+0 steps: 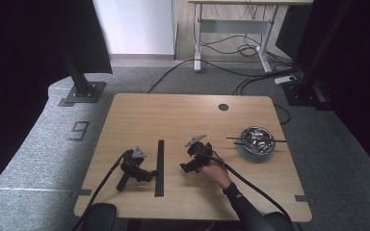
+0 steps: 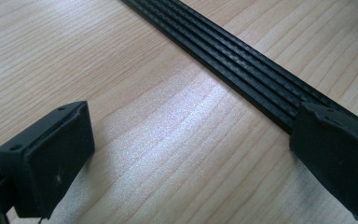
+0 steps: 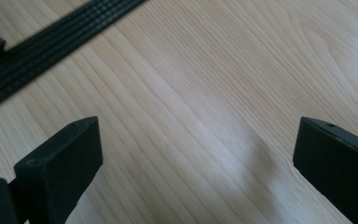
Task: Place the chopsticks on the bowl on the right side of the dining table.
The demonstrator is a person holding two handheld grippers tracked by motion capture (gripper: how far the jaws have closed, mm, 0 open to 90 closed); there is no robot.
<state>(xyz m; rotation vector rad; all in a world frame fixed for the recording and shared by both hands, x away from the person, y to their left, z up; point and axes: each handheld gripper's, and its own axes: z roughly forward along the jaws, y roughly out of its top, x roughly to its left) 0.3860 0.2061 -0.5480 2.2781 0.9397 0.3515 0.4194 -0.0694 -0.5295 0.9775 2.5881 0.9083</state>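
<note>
A long black ribbed strip lies on the wooden table, running front to back. My left gripper rests on the table just left of the strip with no hand on it; in its own view it stands open, one jaw over the strip's edge. A hand holds my right gripper just right of the strip. It is open over bare wood, the strip at its upper left. A metal bowl with black chopsticks across it sits at the right.
A round cable hole is near the table's far edge. Cables trail from both grippers toward the front edge. Beyond the table stand a black frame post on grey carpet and a desk with loose wires.
</note>
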